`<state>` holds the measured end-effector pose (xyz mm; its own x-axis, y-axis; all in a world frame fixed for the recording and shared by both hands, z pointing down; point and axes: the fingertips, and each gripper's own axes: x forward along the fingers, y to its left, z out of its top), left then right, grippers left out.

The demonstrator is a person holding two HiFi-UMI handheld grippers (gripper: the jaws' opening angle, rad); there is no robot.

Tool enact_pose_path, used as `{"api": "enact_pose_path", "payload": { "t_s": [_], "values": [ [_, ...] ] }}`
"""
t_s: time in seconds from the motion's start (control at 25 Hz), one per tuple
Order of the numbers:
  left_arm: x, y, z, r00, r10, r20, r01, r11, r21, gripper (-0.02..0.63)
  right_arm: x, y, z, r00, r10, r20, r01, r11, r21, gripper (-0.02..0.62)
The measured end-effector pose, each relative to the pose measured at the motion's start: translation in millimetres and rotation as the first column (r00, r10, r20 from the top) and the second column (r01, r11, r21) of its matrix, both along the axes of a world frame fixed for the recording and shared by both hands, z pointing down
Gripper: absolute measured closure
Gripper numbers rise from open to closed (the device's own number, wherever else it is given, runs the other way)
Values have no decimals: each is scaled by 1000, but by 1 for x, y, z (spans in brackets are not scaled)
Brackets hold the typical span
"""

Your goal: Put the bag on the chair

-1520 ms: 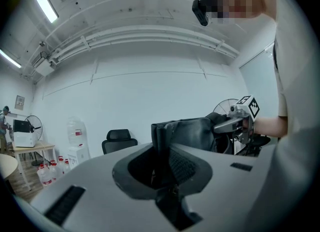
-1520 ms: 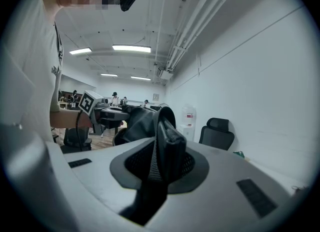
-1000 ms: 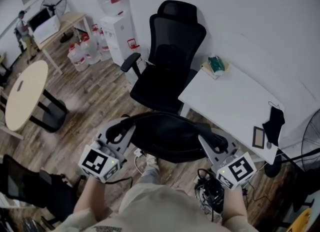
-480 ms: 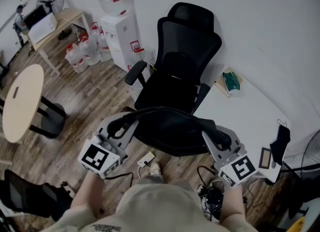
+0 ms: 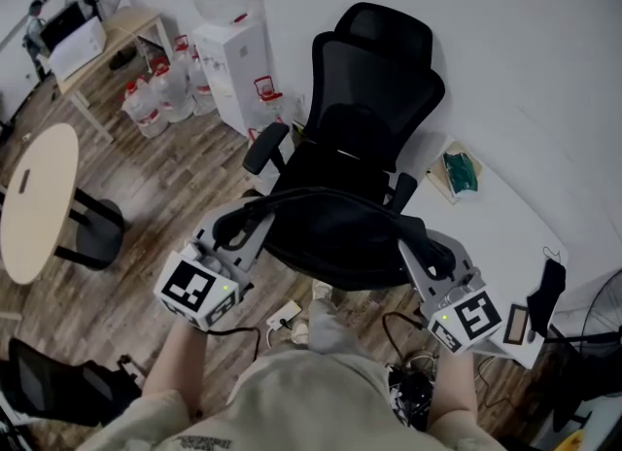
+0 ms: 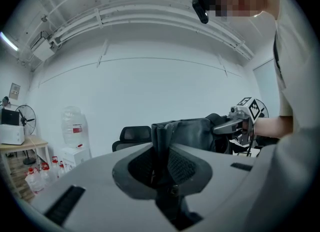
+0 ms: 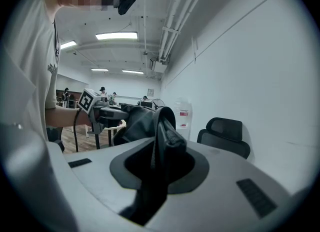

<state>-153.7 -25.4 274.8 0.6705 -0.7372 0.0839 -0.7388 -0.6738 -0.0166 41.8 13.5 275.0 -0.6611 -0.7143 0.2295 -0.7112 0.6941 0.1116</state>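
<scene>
The black bag (image 5: 330,240), clamped at one end by the left tool (image 5: 233,230) and at the other by the right tool (image 5: 428,257), hangs before the office chair (image 5: 374,80), not yet set down.

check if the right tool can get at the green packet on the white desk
Probably not: the right tool is shut on the black bag, shared with the left tool. The green packet lies unobstructed, but the bag must go first.

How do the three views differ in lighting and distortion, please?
Head view: dim, and the black bag is hard to separate from the dark chair. Left gripper view: strong fisheye bend, black corners. Right gripper view: same bend, and the ceiling lights glare.
</scene>
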Motion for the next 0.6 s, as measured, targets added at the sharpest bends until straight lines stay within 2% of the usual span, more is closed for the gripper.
{"api": "enact_pose_path", "payload": {
  "t_s": [0.28,0.6],
  "values": [
    [-2,-43,10,1000,5,25,-5,1000,-8,538,-2,-44,10,1000,-1,5,1,1000,-7,523],
    [4,-115,20,999,-1,33,3,999,-43,538,4,-116,21,1000,-2,16,3,1000,-28,523]
  ]
}}
